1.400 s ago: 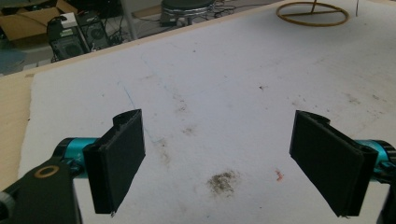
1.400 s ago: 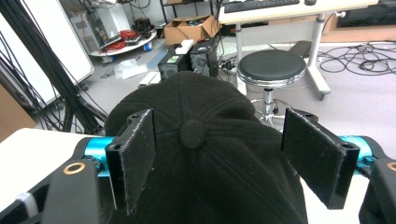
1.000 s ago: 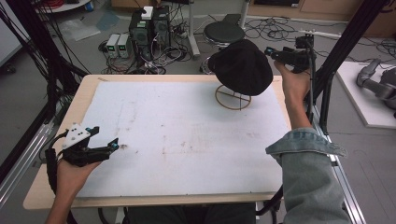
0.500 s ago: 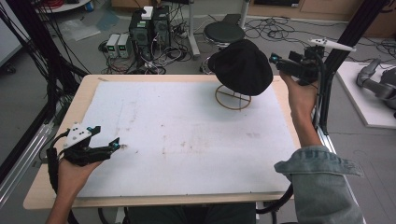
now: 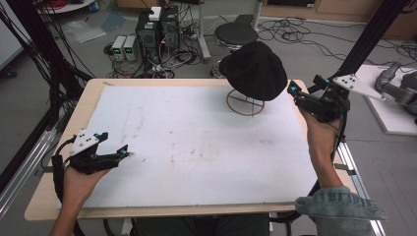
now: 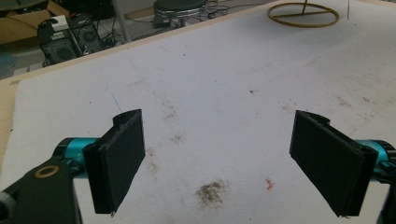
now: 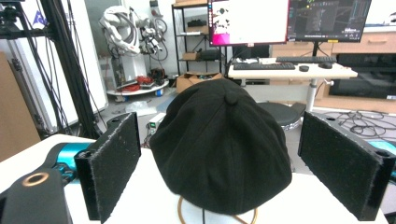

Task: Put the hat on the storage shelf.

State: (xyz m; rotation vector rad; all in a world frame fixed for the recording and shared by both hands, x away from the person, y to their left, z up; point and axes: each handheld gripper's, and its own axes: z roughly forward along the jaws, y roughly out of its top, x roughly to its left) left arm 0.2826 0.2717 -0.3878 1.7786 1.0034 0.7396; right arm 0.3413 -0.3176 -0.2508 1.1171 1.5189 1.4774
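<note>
Your right gripper (image 5: 293, 93) sits at the right of the high view, raised beside the black cap (image 5: 254, 70), its tips just short of the cap's right edge. In the right gripper view the jaws stand wide apart, released, with the black cap (image 7: 219, 151) framed in the middle of the picture between them; neither pad touches the fabric there. The cap rests on a wire stand whose gold ring base (image 5: 245, 103) lies on the worktop (image 5: 196, 142) in the upper right of the high view, under the cap's rim.

Your left gripper (image 5: 118, 155) is at the lower left of the high view, low over the white worktop surface and well apart from the cap. In the left gripper view its jaws are spread wide and grasp nothing; between them you see only stained white covering, and the ring base (image 6: 302, 13) shows far off at the top right of that picture.

Beyond the worktop's far edge, a round black stool (image 5: 235, 33) stands on the floor.
</note>
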